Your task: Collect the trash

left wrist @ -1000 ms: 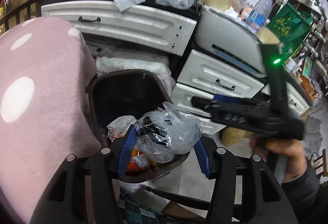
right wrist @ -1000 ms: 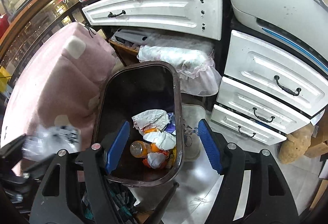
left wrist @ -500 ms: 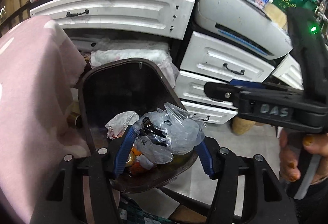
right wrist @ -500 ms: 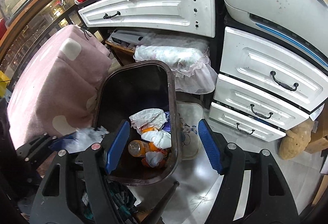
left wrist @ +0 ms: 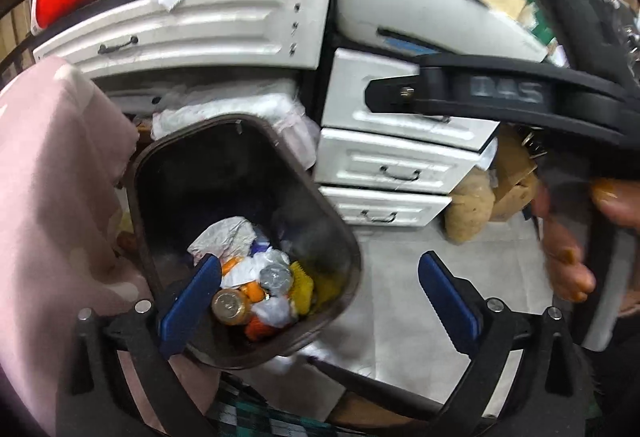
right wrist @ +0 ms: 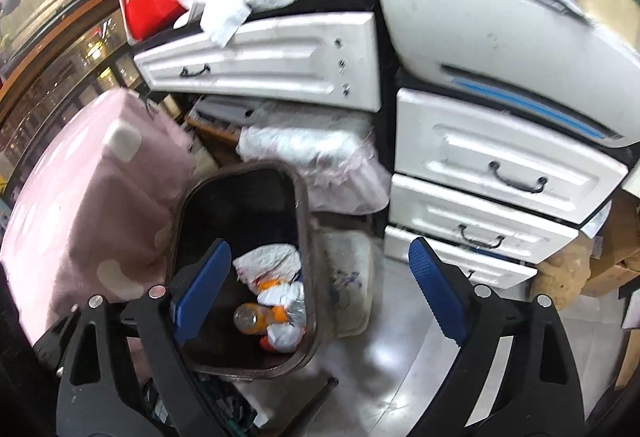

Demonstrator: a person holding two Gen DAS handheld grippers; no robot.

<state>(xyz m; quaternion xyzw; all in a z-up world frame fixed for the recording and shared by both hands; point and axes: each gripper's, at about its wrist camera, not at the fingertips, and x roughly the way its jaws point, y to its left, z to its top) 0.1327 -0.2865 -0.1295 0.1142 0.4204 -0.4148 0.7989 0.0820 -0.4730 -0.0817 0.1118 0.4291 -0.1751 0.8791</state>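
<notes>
Clutter tops white drawers (right wrist: 500, 173) at upper right; brown bin (right wrist: 304, 237) stands lower centre on glossy tiles (right wrist: 380, 377). Both grippers, left gripper (left wrist: 320, 297) and right gripper (right wrist: 320, 285), are spreading, nothing between their jaws.

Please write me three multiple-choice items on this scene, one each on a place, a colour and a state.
1. Where does the orange bottle lie?
A. on the drawers
B. in the trash bin
C. on the floor

2. What colour are the left gripper pads?
A. blue
B. red
C. green

3. What is between the left gripper's fingers?
A. a plastic bag
B. a cup
C. nothing held

B: it lies among the wrappers inside the bin.
A: both pads show blue.
C: the jaws are opening, gripping nothing.
</notes>
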